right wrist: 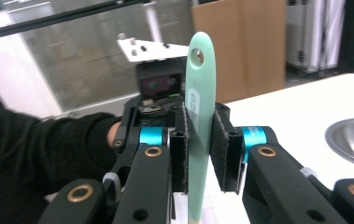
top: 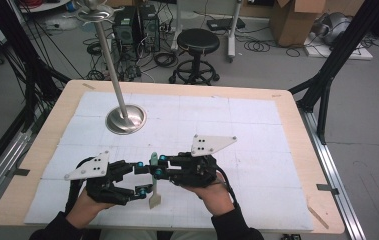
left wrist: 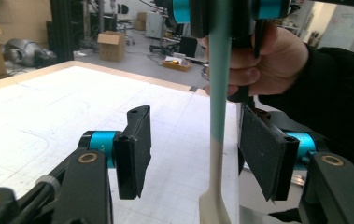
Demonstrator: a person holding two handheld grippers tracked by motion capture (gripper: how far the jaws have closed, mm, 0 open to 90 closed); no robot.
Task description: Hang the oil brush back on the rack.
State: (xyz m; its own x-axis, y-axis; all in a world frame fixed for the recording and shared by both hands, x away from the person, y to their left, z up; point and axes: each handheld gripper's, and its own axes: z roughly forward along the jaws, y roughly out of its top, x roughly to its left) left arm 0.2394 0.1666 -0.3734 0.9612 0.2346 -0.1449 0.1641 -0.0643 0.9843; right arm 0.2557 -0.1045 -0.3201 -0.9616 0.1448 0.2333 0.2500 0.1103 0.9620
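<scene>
Clamped on the mint-green handle of the spatula, the right gripper holds it with its long axis crossing the jaws, hanging-hole end beyond them. Left gripper stands part open (pads clear), the cream blade end between its jaws. Handle lettering is unreadable.

Spatula, centre frame: smooth matt plastic, mint handle, cream blade. Gripper pads: black, rough-textured; arms glossy black plastic. Stand base, upper left: polished metal. Table: pale wood edge, matt white sheet.
</scene>
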